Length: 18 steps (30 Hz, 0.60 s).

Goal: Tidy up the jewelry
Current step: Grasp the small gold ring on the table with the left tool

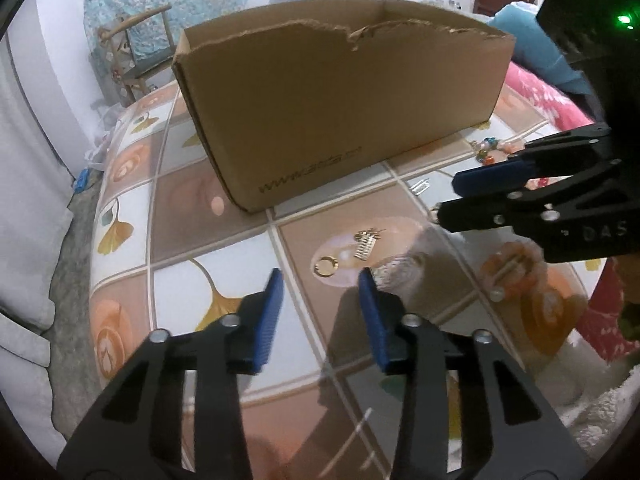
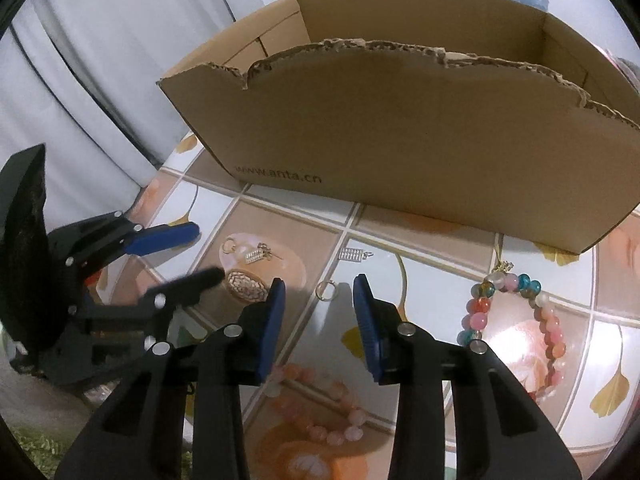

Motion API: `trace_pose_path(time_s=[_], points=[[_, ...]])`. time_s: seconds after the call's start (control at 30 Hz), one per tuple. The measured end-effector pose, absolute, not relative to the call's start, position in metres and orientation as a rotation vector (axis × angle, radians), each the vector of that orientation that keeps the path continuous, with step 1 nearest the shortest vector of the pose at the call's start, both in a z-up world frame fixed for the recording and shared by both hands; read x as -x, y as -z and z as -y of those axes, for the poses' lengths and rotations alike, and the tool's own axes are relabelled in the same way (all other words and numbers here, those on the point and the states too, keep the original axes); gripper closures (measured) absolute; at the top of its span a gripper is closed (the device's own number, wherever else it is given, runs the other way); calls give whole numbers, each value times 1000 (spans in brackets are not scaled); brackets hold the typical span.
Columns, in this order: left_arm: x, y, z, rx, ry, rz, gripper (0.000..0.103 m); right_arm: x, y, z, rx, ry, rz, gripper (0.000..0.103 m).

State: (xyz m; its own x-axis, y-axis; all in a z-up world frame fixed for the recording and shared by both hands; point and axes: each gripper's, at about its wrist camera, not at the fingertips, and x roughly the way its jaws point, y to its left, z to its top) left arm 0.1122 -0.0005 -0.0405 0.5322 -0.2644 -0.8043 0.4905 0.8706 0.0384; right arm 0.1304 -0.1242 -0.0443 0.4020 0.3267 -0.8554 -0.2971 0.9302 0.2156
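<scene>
Left gripper [image 1: 320, 278] left of cardboard box [image 2: 400, 140] front, jaws apart, empty, gold ring [image 1: 327, 267] just beyond tips. Right gripper [image 2: 319, 286] before box, jaws apart, empty. Bead bracelet [image 2: 516, 320] right, below box.

A cardboard box [image 2: 400, 140] stands at the far side of the table [image 2: 440, 240]. Near it lie a ring [image 2: 326, 291], left, and a bead bracelet [image 2: 516, 320], right.

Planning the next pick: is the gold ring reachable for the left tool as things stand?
Probably yes: the ring lies bare on the table just ahead of the left tool, whose jaws stand apart with nothing between.
</scene>
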Motion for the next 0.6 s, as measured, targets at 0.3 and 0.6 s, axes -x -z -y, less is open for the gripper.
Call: trace_pose_path(time_s=[0.3,0.6], points=[[-125,42,0,-264,494,-920,78,-134,50,124,-37,-388,-1093,68],[-126,44,5,-266,517,-910,92,-129,46,133,-46,-385,-1089,68]])
